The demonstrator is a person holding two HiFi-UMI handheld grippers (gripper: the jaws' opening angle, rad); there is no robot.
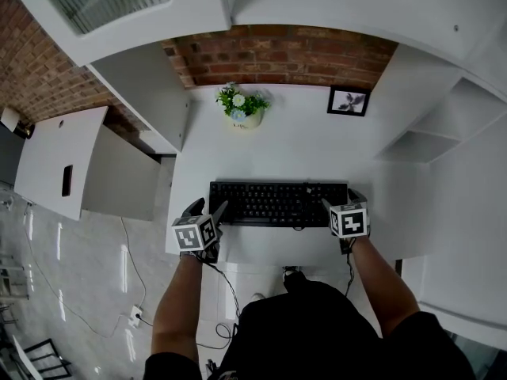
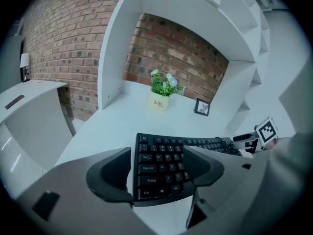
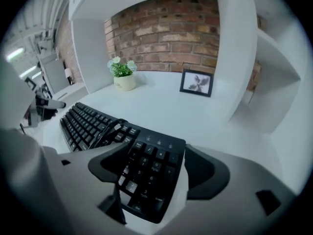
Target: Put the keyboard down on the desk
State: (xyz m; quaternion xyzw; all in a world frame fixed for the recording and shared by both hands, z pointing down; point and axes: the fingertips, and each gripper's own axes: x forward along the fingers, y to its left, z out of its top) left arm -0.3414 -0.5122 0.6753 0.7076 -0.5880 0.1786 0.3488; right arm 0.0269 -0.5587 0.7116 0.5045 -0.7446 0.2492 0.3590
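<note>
My left gripper (image 2: 159,155) has its jaws apart around the left end of the keyboard (image 1: 277,203). A sliver of white bench (image 1: 293,145) shows between my outer jaw and the keyboard's edge, so I grip nothing. The keyboard lies flat on the bench, near its front edge. My right gripper (image 3: 155,151) has its jaws spread wide astride the number-pad end, not clamping it.

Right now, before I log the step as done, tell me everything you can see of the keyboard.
The keyboard is black, full-size with a number pad, plastic-looking, white-lettered. It lies flat on the white desk, long side parallel to the front edge. A black cable loops over its keys. Its ends sit between the open jaws of the left gripper and right gripper; no pad visibly presses it.
</note>
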